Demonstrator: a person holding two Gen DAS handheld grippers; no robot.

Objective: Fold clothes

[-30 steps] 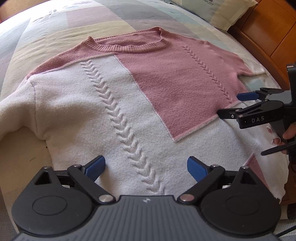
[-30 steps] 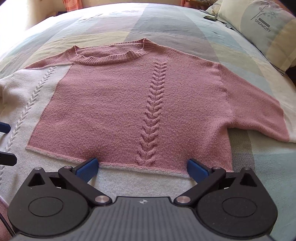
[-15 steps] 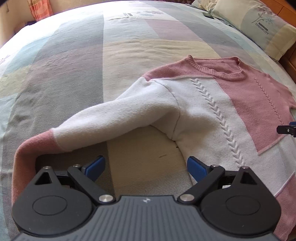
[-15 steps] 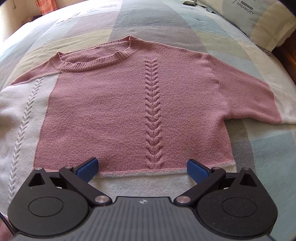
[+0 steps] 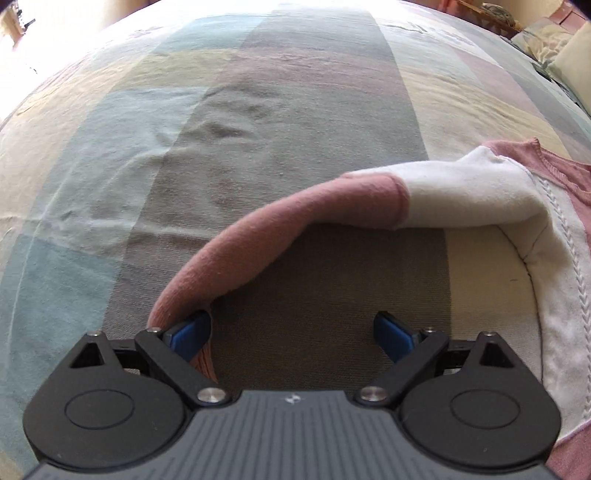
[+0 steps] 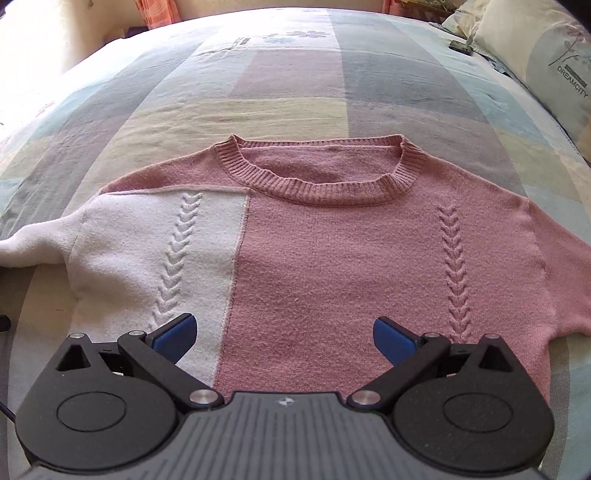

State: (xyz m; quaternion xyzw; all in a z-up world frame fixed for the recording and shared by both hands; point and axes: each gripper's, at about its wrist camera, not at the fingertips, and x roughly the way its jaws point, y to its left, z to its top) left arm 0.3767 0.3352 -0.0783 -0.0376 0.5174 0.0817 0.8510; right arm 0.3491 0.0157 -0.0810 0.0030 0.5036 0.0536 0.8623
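A pink and white knitted sweater point(image 6: 332, 266) lies face up and flat on the bed, collar at the far side. Its left sleeve point(image 5: 436, 195) is white with a pink cuff end point(image 5: 236, 258) that curves toward my left gripper point(image 5: 291, 332). That gripper is open; the cuff lies against its left pad point(image 5: 188, 332). My right gripper point(image 6: 284, 332) is open and empty, hovering over the sweater's chest where the white and pink panels meet.
The bed is covered by a patchwork quilt point(image 5: 258, 110) of pastel squares. A pillow point(image 6: 546, 59) lies at the far right, with a small dark object point(image 6: 460, 46) beside it. A curtain point(image 6: 155, 14) shows past the far edge.
My left gripper has swung left from the sweater's body along the sleeve to the pink cuff. My right gripper has shifted left and up the sweater, from the hem toward the chest.
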